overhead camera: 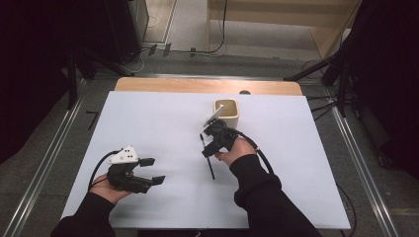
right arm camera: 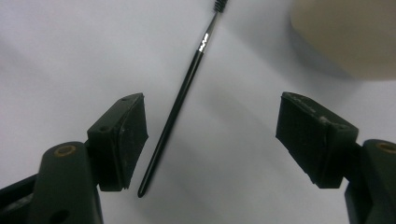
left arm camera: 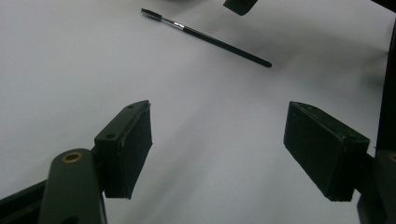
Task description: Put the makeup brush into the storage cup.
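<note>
One slim black brush [overhead camera: 207,157], one cream square cup [overhead camera: 227,112] and two hand-held grippers occupy one white table [overhead camera: 158,123]. The brush lies flat near the table's centre, bristle end toward 12 o'clock, handle tip toward 6 o'clock, free of the cup, which stands upright just beyond it toward 1 o'clock. The right gripper [overhead camera: 213,132] hangs over the brush's upper half; in the right gripper view its jaws stand wide apart, the handle [right arm camera: 173,112] lying on the table between them close by the left pad [right arm camera: 133,135], with neither pad pressing on it. The left gripper [overhead camera: 153,170] sits toward 8 o'clock of the brush, well apart from it, jaws spread wide with bare table between them; in its own view the brush [left arm camera: 210,39] lies farther off. Open white surface runs to the left edge, the far edge and the right edge; a wooden strip [overhead camera: 173,85] borders the far side.
</note>
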`<state>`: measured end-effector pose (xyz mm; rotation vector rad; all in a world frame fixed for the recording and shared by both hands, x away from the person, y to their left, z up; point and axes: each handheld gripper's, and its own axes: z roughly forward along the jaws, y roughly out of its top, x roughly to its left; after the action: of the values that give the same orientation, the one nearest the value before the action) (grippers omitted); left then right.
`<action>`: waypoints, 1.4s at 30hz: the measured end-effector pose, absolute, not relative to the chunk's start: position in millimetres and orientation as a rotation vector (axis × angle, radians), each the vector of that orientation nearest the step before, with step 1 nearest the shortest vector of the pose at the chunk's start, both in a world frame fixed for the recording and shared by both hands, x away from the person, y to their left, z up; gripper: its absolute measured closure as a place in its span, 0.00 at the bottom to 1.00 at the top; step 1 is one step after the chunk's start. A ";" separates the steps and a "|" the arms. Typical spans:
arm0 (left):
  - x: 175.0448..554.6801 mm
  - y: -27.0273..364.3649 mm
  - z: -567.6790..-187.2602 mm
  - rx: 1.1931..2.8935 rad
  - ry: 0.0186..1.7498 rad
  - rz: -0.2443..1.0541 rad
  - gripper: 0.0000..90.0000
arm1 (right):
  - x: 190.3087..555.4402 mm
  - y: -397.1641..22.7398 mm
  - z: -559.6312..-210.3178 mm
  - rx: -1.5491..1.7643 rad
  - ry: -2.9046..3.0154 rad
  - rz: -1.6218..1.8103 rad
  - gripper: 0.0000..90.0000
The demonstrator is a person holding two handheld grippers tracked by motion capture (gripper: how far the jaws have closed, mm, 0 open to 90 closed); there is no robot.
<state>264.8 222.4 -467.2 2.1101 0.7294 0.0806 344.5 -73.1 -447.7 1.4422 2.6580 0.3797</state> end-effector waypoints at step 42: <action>264.3 220.2 -468.6 2.124 0.721 0.072 0.27 | 346.8 -32.9 -482.2 1.739 2.544 0.154 0.71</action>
<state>264.3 220.2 -468.6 2.1243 0.7214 0.0715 346.8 -32.9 -482.2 1.7386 2.5442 0.1539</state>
